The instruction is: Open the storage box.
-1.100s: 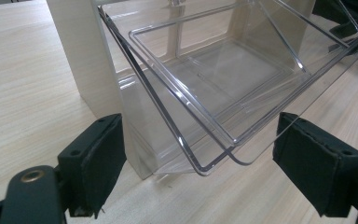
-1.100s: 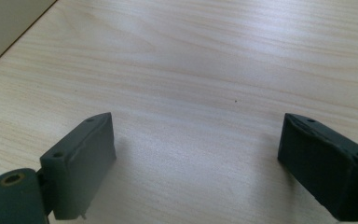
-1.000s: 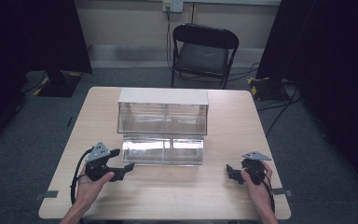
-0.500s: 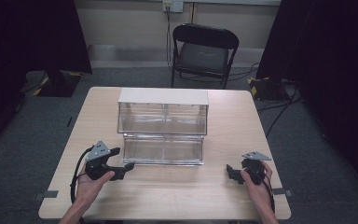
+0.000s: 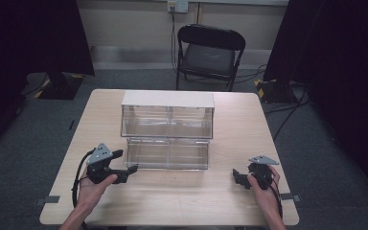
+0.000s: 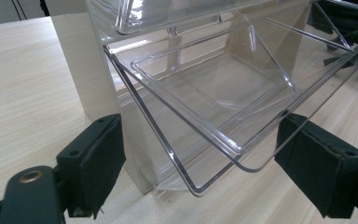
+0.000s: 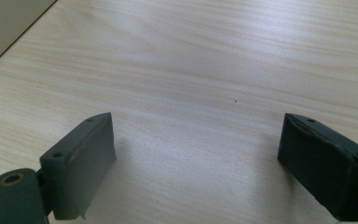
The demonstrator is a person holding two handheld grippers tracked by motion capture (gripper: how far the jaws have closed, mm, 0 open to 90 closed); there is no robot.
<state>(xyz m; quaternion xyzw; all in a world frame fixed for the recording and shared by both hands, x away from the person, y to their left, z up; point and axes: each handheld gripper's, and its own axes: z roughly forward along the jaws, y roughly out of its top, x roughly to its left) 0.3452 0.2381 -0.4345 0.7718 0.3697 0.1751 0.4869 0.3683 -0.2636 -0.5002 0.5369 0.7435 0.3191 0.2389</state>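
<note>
Our left tool (image 5: 124,170) is resting on the surface (image 5: 187,201) with jaws spread, just beside the clear plastic drawer cabinet (image 5: 167,117), whose lower drawer (image 6: 223,93) is sitting pulled out and empty. We are holding the right tool (image 5: 239,178) spread too, well apart.

L claw (image 5: 124,164) & R claw (image 5: 238,177) both spread wide.

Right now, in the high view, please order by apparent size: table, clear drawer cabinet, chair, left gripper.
1. Table, largest by far.
2. Clear drawer cabinet and chair look roughly alike; the chair stands farther away, so I cannot rank them.
3. Left gripper, smallest.
</note>
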